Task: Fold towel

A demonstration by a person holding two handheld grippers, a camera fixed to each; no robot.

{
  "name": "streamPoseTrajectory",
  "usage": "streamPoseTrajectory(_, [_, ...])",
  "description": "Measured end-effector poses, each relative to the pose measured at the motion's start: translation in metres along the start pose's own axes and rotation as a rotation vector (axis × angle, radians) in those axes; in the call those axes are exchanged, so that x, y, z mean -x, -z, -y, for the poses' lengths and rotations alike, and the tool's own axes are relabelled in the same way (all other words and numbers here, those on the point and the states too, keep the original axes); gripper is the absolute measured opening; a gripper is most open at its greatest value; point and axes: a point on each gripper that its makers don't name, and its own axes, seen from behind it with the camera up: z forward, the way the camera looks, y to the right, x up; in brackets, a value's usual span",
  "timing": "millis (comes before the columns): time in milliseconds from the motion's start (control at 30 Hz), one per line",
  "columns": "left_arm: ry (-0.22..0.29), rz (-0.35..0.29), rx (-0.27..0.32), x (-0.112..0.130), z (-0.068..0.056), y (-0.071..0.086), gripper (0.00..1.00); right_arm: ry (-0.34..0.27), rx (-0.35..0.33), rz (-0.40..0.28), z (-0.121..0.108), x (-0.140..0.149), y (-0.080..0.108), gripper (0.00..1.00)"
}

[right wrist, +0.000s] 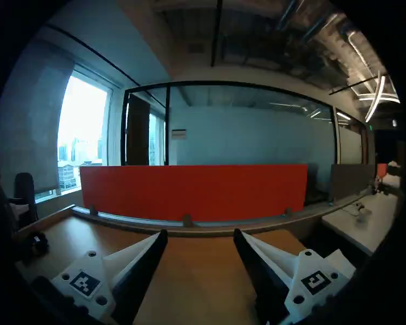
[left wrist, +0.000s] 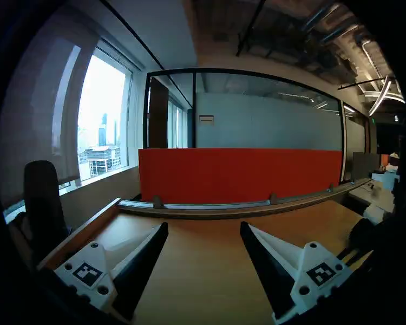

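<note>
Left hand-held gripper (left wrist: 203,225): 2 fingers spread wide, gripping nothing, poised over bare wooden table (left wrist: 203,281). Right hand-held gripper (right wrist: 199,232): 2 fingers equally wide apart, gripping nothing, above the same table. Red divider panel (left wrist: 241,176) stands along table's far edge. Window (left wrist: 103,130) at left. Black chair (left wrist: 40,200) beside table.

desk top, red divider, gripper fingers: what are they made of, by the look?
Desk top: wood or wood-look laminate, tan with a satin sheen; grain too blurred to tell which. Red divider: flat matte panel, likely fabric or painted board; no glare on it. Gripper fingers: white moulded or printed plastic, with black inner faces, possibly rubber.
</note>
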Motion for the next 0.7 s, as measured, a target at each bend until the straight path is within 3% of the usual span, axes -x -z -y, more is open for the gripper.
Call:
streamPoseTrajectory(367, [-0.013,-0.018,0.0,-0.001,-0.001,0.003,0.99,-0.041,0.016,-0.001,0.006,-0.004,0.003,0.95])
streamPoseTrajectory(700, [-0.013,-0.041,0.004,0.02,-0.003,0.005,0.99,-0.047,0.003,-0.005,0.02,-0.001,0.007,0.95])
